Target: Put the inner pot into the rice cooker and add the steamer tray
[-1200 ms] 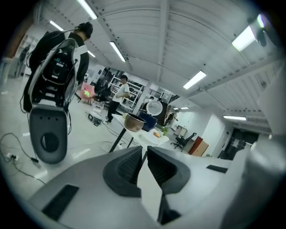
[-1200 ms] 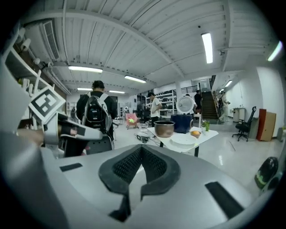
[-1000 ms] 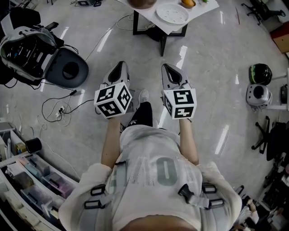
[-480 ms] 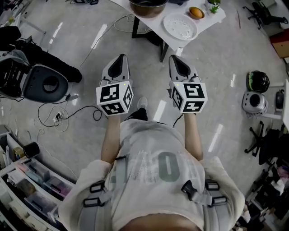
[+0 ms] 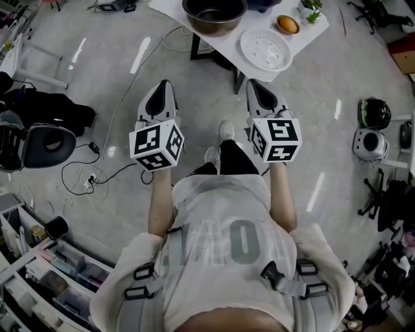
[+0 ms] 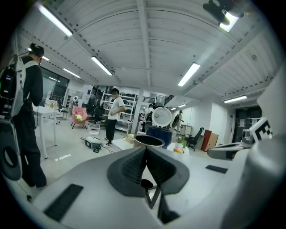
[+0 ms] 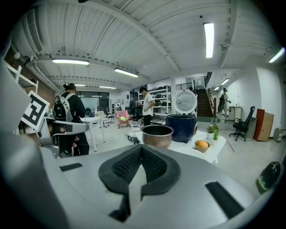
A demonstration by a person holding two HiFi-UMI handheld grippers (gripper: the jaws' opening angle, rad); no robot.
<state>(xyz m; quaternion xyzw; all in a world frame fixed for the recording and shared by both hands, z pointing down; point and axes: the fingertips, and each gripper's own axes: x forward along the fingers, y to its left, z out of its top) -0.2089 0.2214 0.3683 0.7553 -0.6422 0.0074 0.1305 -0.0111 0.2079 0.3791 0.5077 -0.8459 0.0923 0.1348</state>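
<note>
Grey polished floor point(image 5: 97, 97) fills most of the head view, with loose cables point(image 5: 97, 176) trailing across its left side. The left tool point(image 5: 161, 84) and the right tool point(image 5: 255, 83) are held out side by side at the middle of the frame, well apart from each other. Both point toward the top edge. Each tool's own view shows its ribbed pads pressed together with nothing between them, so both are closed and empty. Just above the right tool's tip in the head view is the near edge of a white bench point(image 5: 305, 37). The white perforated steamer tray point(image 5: 266, 49) lies flat there. Up and to the left of it stands the metal inner pot point(image 5: 214, 13), upright and open-mouthed, on the bench and not in the cooker. In the right gripper view the dark blue rice cooker point(image 7: 182, 127) stands just right of the pot with its white lid raised. A small bowl point(image 7: 202, 145) holding something orange and a little potted plant point(image 7: 213, 130) sit further right on the bench. Beyond the bench, a person in a white shirt point(image 7: 146, 106) stands by shelving, and another person in dark clothes point(image 7: 70, 114) is at the left. A green helmet point(image 5: 373, 109) rests at the head view's right edge.
</note>
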